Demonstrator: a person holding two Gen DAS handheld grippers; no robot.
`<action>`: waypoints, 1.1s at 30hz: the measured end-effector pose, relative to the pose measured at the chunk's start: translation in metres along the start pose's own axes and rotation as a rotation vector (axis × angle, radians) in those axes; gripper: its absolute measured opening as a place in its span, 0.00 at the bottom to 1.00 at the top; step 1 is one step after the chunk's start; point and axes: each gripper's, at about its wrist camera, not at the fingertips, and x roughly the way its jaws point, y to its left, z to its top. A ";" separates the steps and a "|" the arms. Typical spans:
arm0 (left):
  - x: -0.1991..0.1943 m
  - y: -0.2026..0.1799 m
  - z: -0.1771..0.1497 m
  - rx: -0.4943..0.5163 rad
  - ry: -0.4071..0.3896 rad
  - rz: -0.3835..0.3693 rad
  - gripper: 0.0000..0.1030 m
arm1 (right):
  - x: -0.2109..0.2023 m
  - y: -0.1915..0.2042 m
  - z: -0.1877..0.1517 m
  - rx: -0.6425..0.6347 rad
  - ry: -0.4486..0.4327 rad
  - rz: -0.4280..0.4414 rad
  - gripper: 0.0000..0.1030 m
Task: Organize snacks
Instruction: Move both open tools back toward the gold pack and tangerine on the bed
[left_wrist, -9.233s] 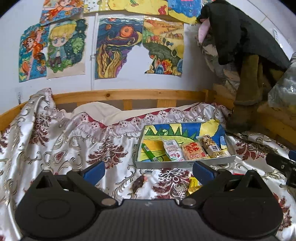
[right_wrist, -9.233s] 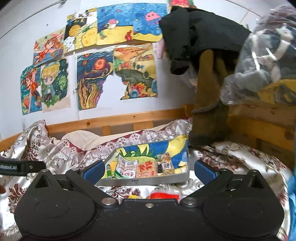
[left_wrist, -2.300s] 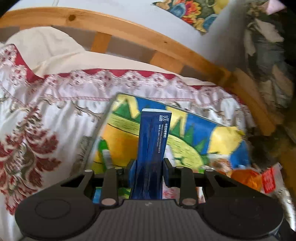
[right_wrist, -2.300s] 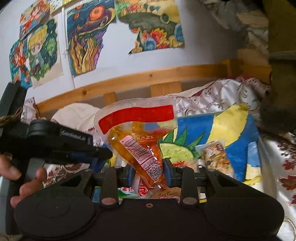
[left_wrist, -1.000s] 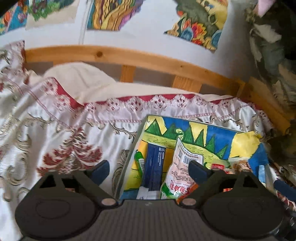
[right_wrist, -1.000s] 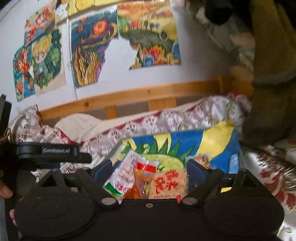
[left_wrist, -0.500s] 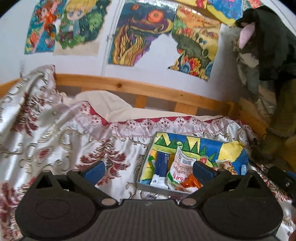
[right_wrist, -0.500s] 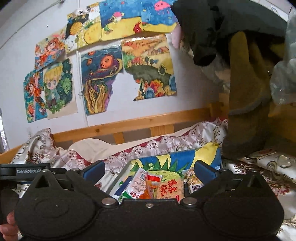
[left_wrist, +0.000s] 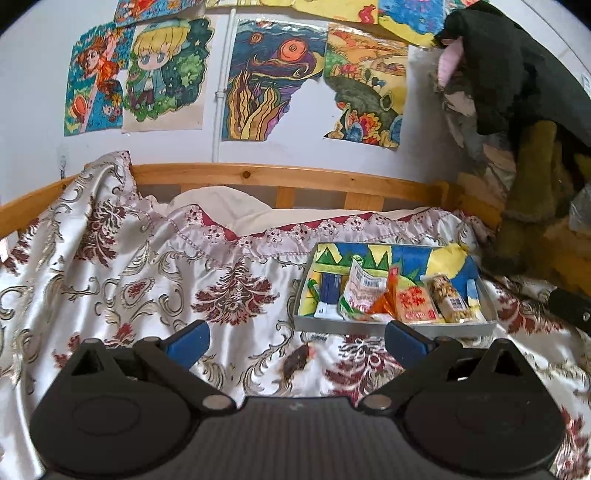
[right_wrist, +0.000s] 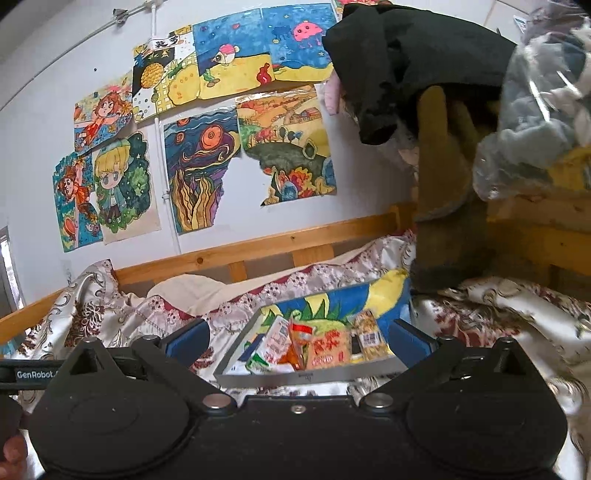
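A shallow tray (left_wrist: 395, 326) with a painted bottom lies on the bed. It holds a blue pack (left_wrist: 330, 291), a white barcode packet (left_wrist: 364, 291), an orange pouch (left_wrist: 388, 302), a red-print packet (left_wrist: 415, 304) and a nut bar (left_wrist: 448, 299). A small dark snack (left_wrist: 297, 363) lies loose on the bedspread in front of the tray. My left gripper (left_wrist: 295, 338) is open and empty, back from the tray. The right gripper (right_wrist: 297, 336) is also open and empty, facing the tray (right_wrist: 310, 376) and its orange pouch (right_wrist: 295, 350).
A flowered satin bedspread (left_wrist: 147, 280) covers the bed, with a wooden rail (left_wrist: 280, 177) behind it. Clothes hang at the right (right_wrist: 443, 166). The right gripper's body (left_wrist: 570, 310) shows at the tray's right; the left one (right_wrist: 29, 373) and a hand (right_wrist: 14, 450) show at the left.
Both grippers have drawn back and up from the tray, which now looks smaller and farther. The snacks they let go stay in the tray.
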 end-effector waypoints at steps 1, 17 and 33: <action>-0.005 -0.001 -0.003 0.013 -0.001 0.002 1.00 | -0.004 0.000 -0.002 -0.001 0.003 -0.005 0.99; -0.049 -0.007 -0.038 0.075 0.010 0.056 1.00 | -0.036 -0.002 -0.023 0.026 0.105 -0.164 1.00; -0.049 -0.003 -0.060 0.048 0.119 0.065 1.00 | -0.064 0.013 -0.038 -0.016 0.194 -0.099 0.99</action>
